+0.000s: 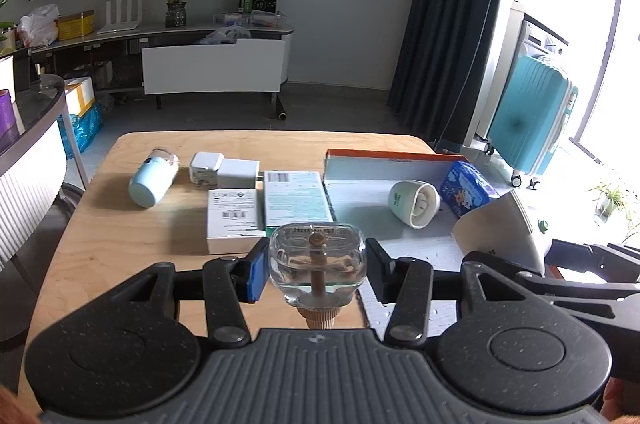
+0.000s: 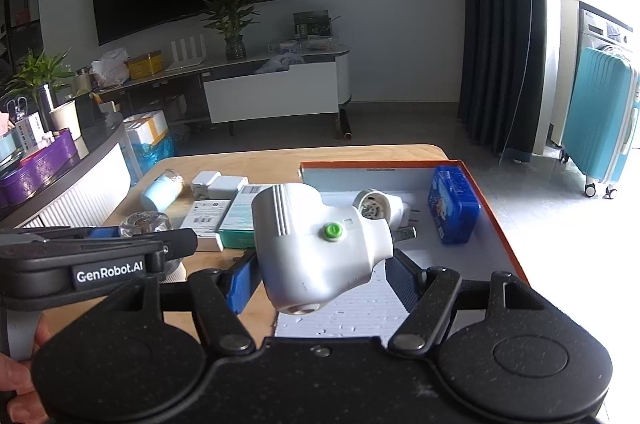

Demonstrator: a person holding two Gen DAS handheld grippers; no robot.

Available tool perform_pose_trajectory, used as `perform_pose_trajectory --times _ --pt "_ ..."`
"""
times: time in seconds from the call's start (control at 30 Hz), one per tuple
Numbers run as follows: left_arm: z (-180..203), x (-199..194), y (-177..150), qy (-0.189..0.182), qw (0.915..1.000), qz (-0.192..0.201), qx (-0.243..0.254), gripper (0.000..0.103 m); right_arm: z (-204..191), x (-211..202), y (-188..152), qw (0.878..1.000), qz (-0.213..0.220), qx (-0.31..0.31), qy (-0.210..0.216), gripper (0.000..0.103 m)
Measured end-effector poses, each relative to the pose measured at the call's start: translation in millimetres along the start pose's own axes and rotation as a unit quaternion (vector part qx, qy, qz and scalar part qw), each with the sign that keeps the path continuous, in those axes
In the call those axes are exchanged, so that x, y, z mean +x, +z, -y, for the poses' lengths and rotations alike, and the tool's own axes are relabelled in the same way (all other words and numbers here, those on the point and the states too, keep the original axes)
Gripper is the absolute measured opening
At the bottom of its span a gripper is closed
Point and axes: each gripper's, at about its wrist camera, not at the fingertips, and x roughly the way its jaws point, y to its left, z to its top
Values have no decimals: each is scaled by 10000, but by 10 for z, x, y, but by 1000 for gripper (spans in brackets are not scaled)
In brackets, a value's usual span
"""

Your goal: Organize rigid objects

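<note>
Left gripper [image 1: 316,266]: narrowed on glass bottle [image 1: 317,260], held near table's [image 1: 120,244] near edge, just left of tray [image 1: 400,165]. Glass hard, slick, breakable, likely heavy; grip flat sides mid-body.

Right gripper [image 2: 320,274]: clamped on white plastic device [image 2: 316,248], above tray's near end. Light, stiff, rounded shell; may twist. Hold at thick body.

Black speckled grippers, blue-padded fingers [image 2: 402,280]
</note>
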Motion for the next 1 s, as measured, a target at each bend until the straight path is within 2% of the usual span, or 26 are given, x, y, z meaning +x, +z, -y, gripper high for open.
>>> perform_pose_trajectory --times 1.0 --pt "439 303 87 -398 9984 -182 370 49 514 123 78 9986 10 286 -445 82"
